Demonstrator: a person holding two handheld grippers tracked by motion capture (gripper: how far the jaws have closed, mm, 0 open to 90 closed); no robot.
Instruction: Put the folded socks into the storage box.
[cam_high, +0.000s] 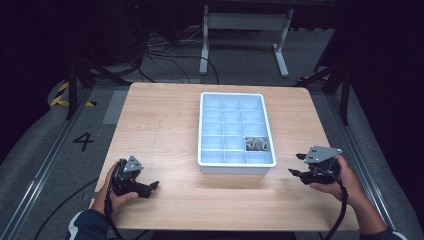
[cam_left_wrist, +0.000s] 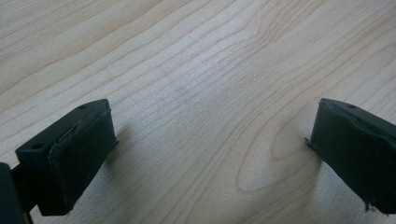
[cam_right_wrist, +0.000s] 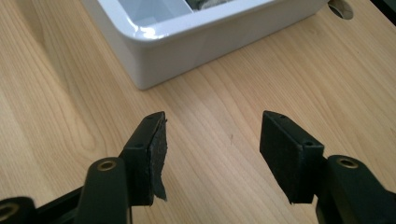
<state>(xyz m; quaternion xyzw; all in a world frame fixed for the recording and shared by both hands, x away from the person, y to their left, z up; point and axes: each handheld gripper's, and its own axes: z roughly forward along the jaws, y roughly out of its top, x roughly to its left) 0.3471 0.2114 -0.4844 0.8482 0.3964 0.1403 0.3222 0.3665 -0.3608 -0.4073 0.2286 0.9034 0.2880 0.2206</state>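
Tray (cam_high: 236, 166), white with many compartments, holds grey pieces (cam_high: 257, 144) in one; both grippers' fingers apart, empty.

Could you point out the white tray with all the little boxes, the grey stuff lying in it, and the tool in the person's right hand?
White tray (cam_high: 236, 169), high view, on its near outer wall.
Grey stuff (cam_high: 257, 144), high view, on the middle of the heap.
Right gripper (cam_high: 298, 164), high view, midway between the tips of its open jaws.
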